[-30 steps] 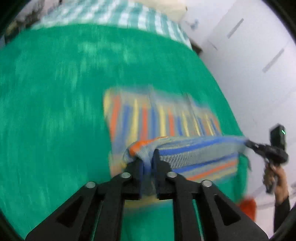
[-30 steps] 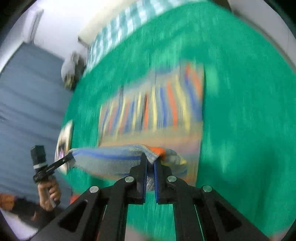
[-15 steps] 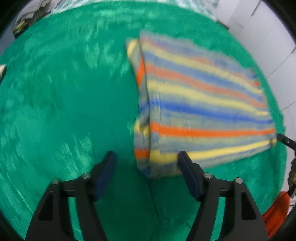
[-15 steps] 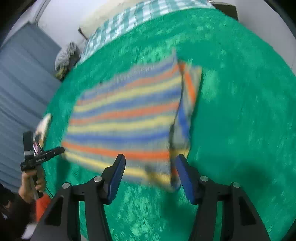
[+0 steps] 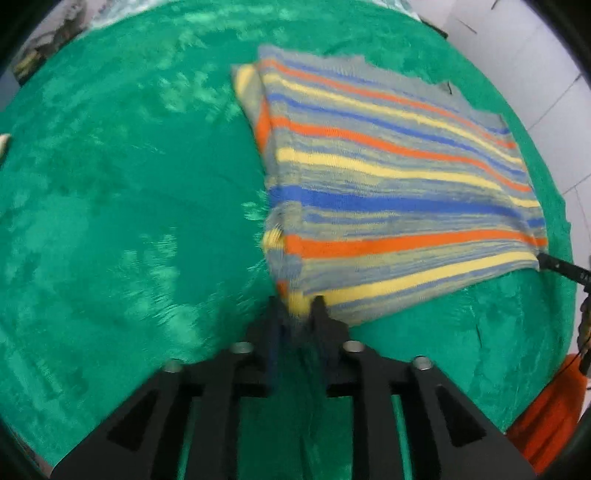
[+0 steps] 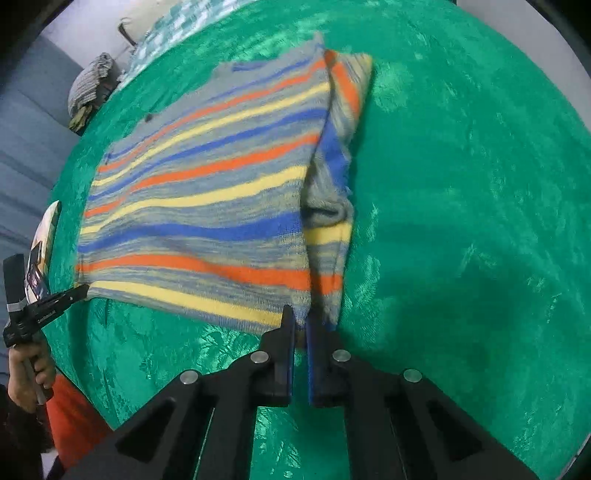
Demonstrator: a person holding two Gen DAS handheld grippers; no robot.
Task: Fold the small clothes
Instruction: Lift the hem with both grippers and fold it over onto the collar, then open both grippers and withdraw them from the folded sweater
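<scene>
Now both grippers, left gripper [image 5: 297, 308] and right gripper [image 6: 300, 319], pinch the striped sweater [image 5: 388, 199].

So the whole surface is a bed covered in a bright green plush blanket [image 5: 110, 206], kind of shiny, with lighter brushed patches all over the pile. Lying right on it is a folded knit sweater with grey, orange, yellow and blue stripes [image 5: 388, 192], spread mostly flat, with a folded-under layer poking out along one side edge. It sits toward the near side of the green cover. At the far end a teal and white checked sheet [image 6: 166, 26] peeks out past the blanket edge. There's also a small pale flat thing [image 6: 46, 229] at the blanket's edge, can't tell what it is.
</scene>
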